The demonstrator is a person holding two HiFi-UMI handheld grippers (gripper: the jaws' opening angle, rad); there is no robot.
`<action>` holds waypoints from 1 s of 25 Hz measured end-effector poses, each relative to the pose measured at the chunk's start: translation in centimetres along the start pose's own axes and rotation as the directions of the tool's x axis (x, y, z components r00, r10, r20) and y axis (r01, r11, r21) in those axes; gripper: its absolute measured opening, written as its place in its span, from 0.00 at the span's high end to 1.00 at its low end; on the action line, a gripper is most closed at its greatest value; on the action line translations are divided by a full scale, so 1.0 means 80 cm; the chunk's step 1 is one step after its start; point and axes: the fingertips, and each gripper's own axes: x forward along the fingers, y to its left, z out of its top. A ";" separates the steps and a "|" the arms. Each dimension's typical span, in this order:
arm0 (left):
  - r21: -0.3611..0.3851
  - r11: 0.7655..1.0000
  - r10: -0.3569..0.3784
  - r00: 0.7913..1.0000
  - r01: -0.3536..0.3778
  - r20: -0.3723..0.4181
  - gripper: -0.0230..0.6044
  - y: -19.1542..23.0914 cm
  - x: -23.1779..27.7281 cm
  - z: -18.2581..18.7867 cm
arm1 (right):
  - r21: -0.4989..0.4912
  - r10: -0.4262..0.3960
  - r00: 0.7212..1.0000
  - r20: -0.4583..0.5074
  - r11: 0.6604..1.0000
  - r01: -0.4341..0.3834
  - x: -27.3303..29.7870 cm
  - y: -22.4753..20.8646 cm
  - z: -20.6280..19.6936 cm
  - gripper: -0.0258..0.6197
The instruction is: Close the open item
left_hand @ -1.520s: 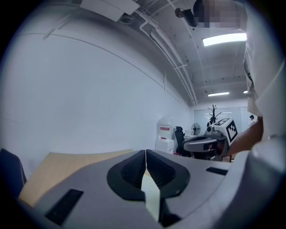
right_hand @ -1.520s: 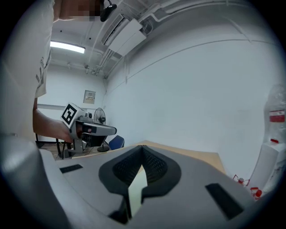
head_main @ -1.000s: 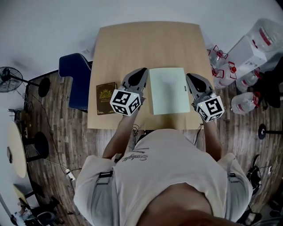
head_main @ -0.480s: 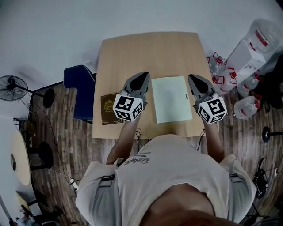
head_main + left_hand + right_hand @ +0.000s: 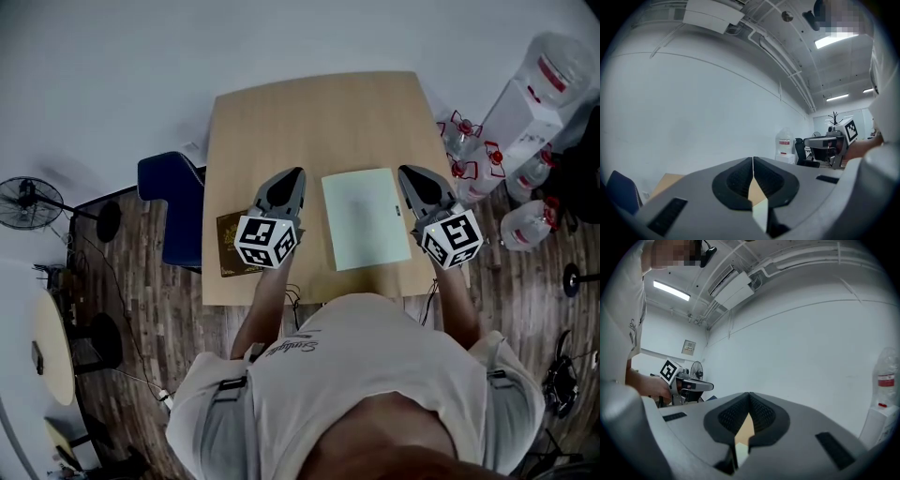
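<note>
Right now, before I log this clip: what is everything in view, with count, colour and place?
table: one, light wood, centre of the head view
green book: one, pale green, flat on the table between the claws
brown book: one, dark brown with a gold emblem, table's near left corner
chair: one, blue, left of the table
fan: one, black, floor at far left
water bottles: several, clear with red caps, floor right of the table
round table: one, pale, lower left
left claw: grey, shut, empty, left of the green book
right claw: grey, shut, empty, right of it
</note>
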 end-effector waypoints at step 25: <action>-0.016 0.999 -0.034 0.999 0.034 0.013 0.94 0.012 0.013 0.008 | 0.002 0.016 1.000 0.000 1.000 -0.016 0.023 0.002 -0.010 0.97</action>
